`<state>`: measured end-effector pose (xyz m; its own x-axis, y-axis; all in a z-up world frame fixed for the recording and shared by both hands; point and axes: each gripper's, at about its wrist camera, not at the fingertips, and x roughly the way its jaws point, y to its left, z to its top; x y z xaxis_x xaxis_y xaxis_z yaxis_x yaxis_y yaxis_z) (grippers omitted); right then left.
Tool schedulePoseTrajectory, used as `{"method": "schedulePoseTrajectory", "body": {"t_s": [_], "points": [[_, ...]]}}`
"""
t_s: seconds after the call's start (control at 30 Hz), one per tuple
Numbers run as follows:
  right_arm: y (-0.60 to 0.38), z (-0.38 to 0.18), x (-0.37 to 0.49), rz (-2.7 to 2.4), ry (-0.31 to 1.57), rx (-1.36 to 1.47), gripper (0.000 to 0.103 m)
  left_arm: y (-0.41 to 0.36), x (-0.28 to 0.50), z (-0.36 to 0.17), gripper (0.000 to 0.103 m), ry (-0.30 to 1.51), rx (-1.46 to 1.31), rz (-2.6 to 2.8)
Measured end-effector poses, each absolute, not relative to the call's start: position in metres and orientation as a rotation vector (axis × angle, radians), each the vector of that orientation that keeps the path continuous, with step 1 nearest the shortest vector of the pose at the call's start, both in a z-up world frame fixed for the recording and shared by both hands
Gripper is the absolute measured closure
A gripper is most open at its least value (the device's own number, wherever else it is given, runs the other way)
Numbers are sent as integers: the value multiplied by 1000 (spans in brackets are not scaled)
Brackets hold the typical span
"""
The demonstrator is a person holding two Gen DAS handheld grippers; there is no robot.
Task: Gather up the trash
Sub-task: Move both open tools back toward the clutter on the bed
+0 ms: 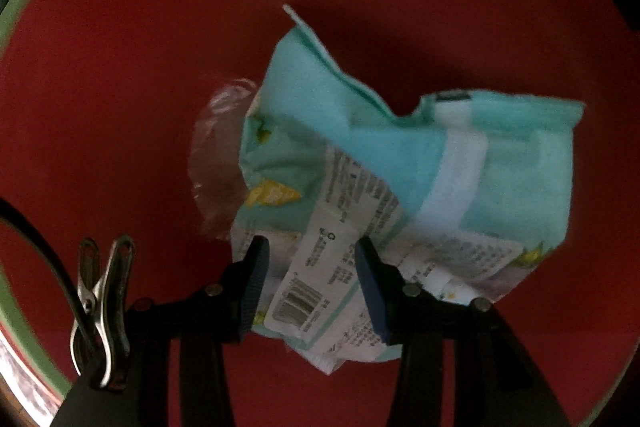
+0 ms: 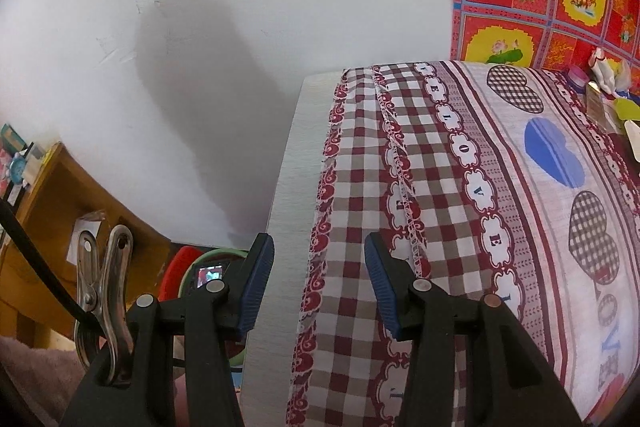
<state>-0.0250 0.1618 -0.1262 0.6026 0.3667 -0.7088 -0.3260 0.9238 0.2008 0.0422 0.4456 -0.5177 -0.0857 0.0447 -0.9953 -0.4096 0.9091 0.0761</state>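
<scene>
Teal snack wrapper sits between the left gripper's parted fingers over the red bin. It looks let go, but whether it's dropping or resting on the floor of the bin is hard to tell, motion blur. Something clear sits at its 9 o'clock, unidentifiable. Probably the drop-off step; next, back out. Right gripper is wide apart, empty, over the tablecloth; leftover bits at 2 o'clock are cut off.

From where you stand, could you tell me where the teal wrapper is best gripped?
Take the teal wrapper at its flat printed end by the barcode, coming from the near side. That end already lies between the left hand-held gripper fingers, while the far end is puffed and crumpled over the red basin.
</scene>
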Motion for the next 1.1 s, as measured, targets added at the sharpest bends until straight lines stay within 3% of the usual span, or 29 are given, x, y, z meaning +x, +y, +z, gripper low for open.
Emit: {"method": "schedulePoseTrajectory", "body": {"t_s": [0.57, 1.1], "points": [[144, -112, -57, 385, 800, 109, 54, 365, -40, -363, 56, 1406, -350, 340], [102, -63, -114, 456, 706, 145, 54, 279, -108, -200, 56, 1219, -245, 319]]}}
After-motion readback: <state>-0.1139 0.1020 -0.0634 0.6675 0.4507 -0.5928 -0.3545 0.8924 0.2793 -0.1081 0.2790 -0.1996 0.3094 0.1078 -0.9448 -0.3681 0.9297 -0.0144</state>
